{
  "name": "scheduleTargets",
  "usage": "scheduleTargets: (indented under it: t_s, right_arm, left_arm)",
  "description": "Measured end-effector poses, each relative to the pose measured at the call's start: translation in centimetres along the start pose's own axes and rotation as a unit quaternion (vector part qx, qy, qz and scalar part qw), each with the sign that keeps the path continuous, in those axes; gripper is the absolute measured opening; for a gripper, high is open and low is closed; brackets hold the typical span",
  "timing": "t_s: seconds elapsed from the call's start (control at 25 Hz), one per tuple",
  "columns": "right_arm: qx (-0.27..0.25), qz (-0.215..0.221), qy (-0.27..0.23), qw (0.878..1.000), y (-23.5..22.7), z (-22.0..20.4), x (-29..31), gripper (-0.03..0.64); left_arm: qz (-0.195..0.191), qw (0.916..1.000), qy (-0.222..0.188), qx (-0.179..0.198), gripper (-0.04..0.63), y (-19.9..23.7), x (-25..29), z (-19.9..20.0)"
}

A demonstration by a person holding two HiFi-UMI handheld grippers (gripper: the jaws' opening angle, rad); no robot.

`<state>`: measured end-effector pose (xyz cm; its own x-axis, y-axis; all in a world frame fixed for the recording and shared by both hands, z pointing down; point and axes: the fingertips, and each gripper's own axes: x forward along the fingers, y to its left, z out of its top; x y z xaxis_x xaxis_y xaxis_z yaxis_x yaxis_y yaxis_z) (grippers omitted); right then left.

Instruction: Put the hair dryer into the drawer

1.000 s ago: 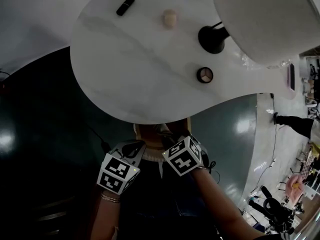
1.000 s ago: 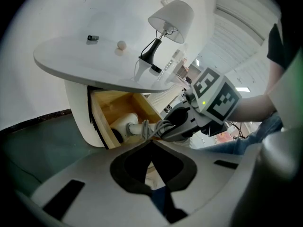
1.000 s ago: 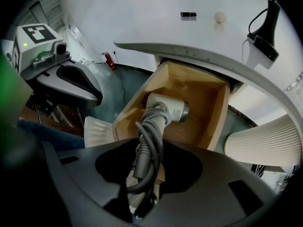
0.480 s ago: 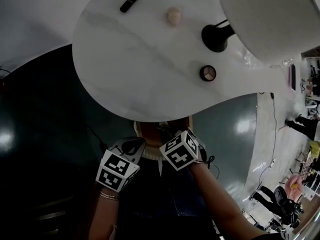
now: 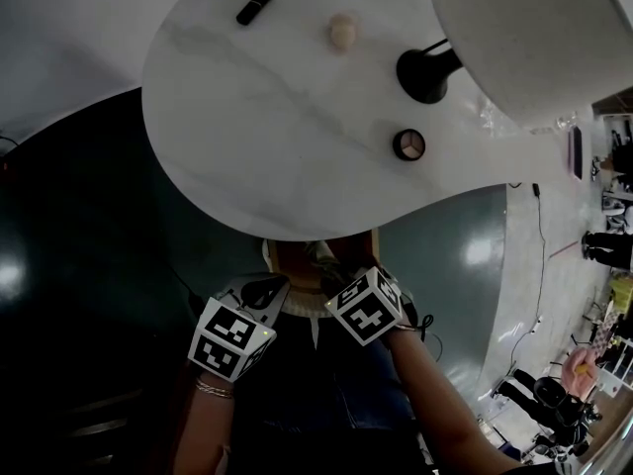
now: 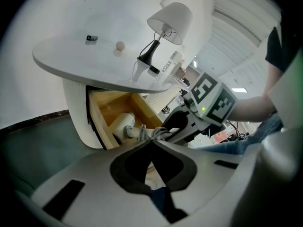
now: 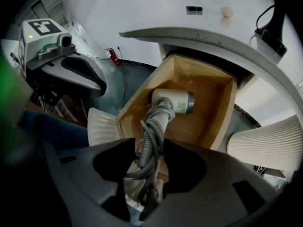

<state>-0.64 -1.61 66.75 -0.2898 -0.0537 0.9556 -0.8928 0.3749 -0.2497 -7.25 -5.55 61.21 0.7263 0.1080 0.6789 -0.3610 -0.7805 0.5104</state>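
The white hair dryer [image 7: 173,100] lies inside the open wooden drawer [image 7: 222,112], head toward the back. Its handle, wrapped in grey cord [image 7: 152,131], runs back between the jaws of my right gripper [image 7: 150,148]. Those jaws are opening and stand apart on either side of the handle. In the left gripper view the dryer [image 6: 124,123] shows in the drawer [image 6: 102,122], with the right gripper [image 6: 177,126] over its handle. My left gripper [image 6: 152,141] hovers beside the drawer front, tips together, holding nothing. From the head view both grippers [image 5: 259,293] [image 5: 341,283] sit at the drawer [image 5: 321,255] under the tabletop edge.
The white marble tabletop [image 5: 267,117] overhangs the drawer. On it are a lamp with a black base [image 5: 425,72] and white shade [image 5: 524,38], a small black object [image 5: 255,6], a pale ball [image 5: 342,32] and a small round dish [image 5: 408,144]. Dark floor surrounds the cabinet.
The right gripper's marker cube wobbles slightly at the drawer front. The left gripper stays where it was.
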Motion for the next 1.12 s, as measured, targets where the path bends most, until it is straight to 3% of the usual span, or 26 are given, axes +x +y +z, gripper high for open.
scheduleTargets:
  t_s: [0.36, 1.12]
  right_arm:
    - [-0.03, -0.009, 0.038, 0.999, -0.8, -1.2, -0.3, 0.167]
    - [0.006, -0.043, -0.048, 0.998, -4.2, 1.8, 0.2, 0.164]
  left_arm:
    - [-0.002, 1.0, 0.0, -0.005, 0.015, -0.1, 1.1, -0.4]
    - [0.005, 0.9999, -0.007, -0.009, 0.015, -0.4, 3.3, 1.2]
